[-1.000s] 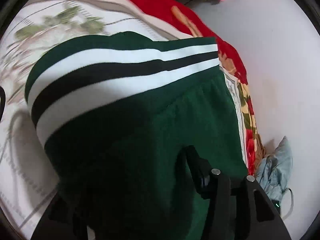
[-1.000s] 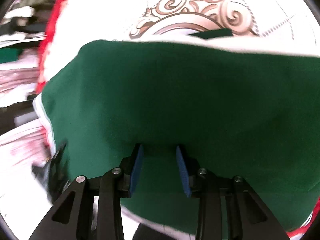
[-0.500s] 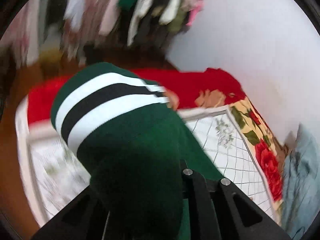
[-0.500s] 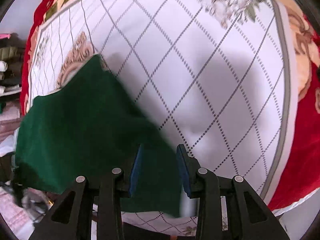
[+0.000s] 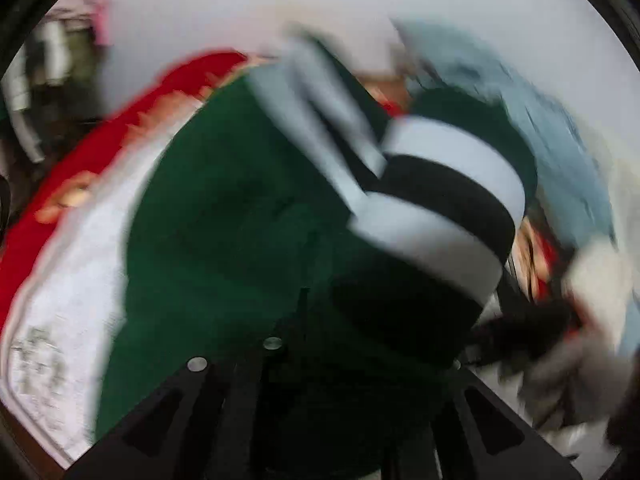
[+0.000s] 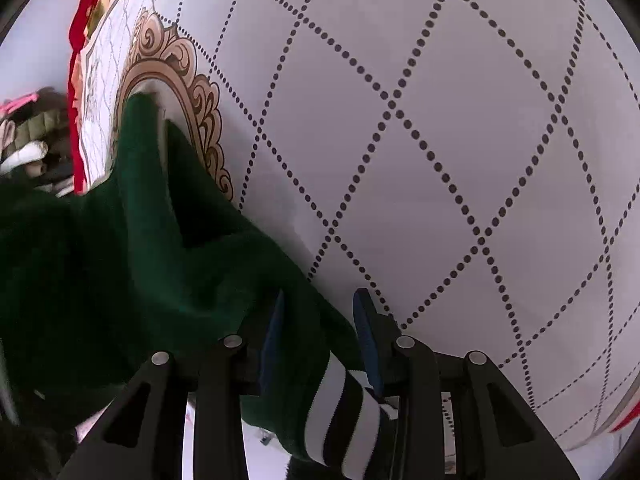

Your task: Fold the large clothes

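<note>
The green garment [image 6: 132, 264] lies bunched over the quilt [image 6: 460, 128]. Its striped cuff [image 6: 344, 412] sits between the right gripper [image 6: 320, 320] pads, which grasp it. The left gripper [image 5: 360, 360], clenched, is buried in cloth. No readable writing.

The left wrist view is smeared by heavy motion blur, while the right wrist view is sharp, evenly bright, with soft shadow beside the green garment [image 6: 168, 264] at eight o'clock and fisheye bending at every edge.
</note>
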Action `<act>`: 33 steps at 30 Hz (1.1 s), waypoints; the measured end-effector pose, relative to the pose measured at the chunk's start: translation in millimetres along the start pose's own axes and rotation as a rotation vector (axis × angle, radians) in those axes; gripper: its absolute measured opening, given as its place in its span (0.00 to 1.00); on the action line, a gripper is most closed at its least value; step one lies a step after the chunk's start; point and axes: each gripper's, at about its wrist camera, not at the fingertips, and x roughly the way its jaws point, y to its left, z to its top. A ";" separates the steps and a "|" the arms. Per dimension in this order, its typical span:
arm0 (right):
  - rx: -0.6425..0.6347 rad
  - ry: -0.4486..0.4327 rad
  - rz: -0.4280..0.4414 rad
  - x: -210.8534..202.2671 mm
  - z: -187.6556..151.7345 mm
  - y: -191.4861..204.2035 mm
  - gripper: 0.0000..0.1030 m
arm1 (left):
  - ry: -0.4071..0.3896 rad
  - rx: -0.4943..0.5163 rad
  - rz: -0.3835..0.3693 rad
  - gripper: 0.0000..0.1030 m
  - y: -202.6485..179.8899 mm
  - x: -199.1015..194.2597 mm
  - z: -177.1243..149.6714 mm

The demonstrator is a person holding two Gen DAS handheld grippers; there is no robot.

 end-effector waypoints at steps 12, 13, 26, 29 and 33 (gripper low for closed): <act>-0.051 -0.160 -0.039 -75.2 -34.5 -38.6 0.50 | 0.184 0.166 0.090 0.13 -34.8 34.3 -34.4; -0.062 -0.184 -0.020 -84.6 -40.3 -40.3 0.51 | 0.186 0.160 0.093 0.17 -33.5 27.5 -31.3; -0.024 -0.026 0.375 -83.7 -51.5 -6.0 0.85 | 0.305 0.007 0.073 0.91 -13.3 -26.1 -54.3; -0.051 0.069 0.376 -29.2 -36.5 34.4 0.86 | 0.288 -0.028 0.140 0.91 -3.8 -34.1 -48.5; -0.045 0.070 0.281 10.0 -45.7 64.9 0.33 | 0.270 -0.087 0.251 0.91 15.1 -33.7 -37.0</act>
